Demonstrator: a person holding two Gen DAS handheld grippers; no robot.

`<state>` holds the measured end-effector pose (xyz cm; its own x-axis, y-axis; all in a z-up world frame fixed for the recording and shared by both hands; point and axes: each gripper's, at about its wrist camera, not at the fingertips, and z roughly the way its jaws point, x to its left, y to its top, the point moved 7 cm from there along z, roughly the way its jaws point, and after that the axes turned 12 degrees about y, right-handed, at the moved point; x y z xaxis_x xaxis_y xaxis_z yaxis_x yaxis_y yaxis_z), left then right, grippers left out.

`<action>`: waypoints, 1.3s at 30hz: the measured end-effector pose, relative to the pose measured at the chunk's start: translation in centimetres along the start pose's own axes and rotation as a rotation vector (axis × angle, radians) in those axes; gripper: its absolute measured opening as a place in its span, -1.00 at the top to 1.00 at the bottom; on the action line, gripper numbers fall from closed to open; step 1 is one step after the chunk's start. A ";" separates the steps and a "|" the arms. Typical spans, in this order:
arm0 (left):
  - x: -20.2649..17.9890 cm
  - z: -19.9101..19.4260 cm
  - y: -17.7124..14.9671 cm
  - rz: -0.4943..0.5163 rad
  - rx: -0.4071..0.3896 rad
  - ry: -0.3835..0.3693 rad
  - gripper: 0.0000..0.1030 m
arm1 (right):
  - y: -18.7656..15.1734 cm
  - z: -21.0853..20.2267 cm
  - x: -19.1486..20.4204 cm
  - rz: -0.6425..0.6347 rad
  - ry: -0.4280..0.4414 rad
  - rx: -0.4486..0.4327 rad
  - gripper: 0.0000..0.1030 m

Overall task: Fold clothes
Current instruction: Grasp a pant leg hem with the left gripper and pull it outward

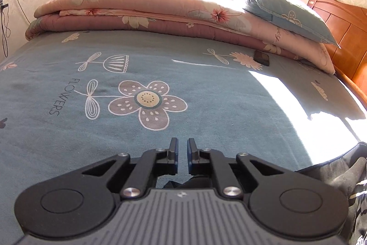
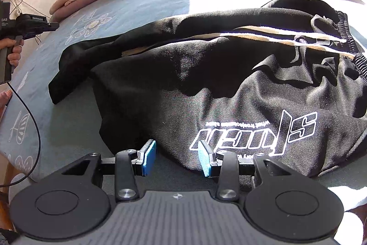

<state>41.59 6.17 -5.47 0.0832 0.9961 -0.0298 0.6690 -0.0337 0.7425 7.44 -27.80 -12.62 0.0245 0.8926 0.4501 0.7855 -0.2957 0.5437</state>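
Note:
Black sweatpants (image 2: 218, 75) with a white printed logo, a pale side stripe and an elastic waistband lie crumpled on the blue flowered bedsheet (image 2: 68, 121). My right gripper (image 2: 176, 157) is open just above the pants' near edge, and its blue pads (image 2: 149, 157) hold nothing. Off to the left over bare sheet, a hand holds my left gripper (image 2: 56, 25). In the left wrist view the left gripper (image 1: 182, 153) is shut to a narrow slit with nothing in it. Only a corner of the pants (image 1: 344, 176) shows at that view's lower right.
Folded pink floral quilts (image 1: 149, 13) and a blue pillow (image 1: 286, 13) lie along the far side of the bed. A small dark flat object (image 1: 262, 57) rests by the quilts. A wooden headboard (image 1: 344, 33) stands to the right. A cable (image 2: 34, 125) hangs at the left.

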 end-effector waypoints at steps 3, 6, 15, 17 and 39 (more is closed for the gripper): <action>0.4 0.3 -3.1 -0.042 0.039 -0.052 -0.01 | -0.1 0.4 -0.1 0.003 0.001 0.009 0.09; 0.9 0.8 -5.9 -0.066 0.069 -0.074 -0.18 | -0.1 0.6 -0.1 0.000 0.005 0.016 0.09; 0.0 3.9 -9.8 -0.157 0.188 -0.174 -0.14 | 0.0 0.7 0.4 -0.017 0.000 0.018 0.08; -0.8 3.5 -9.3 -0.125 0.168 -0.164 0.47 | 0.1 0.7 0.5 -0.018 -0.003 0.017 0.08; -4.8 6.6 9.3 0.001 -0.073 0.000 0.94 | 3.3 0.5 1.1 -0.059 -0.027 -0.042 0.08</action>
<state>52.29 0.54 -2.84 0.0842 0.9960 -0.0287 0.6133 -0.0291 0.7893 10.36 -27.66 -10.69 -0.0045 0.9176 0.3975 0.7596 -0.2554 0.5981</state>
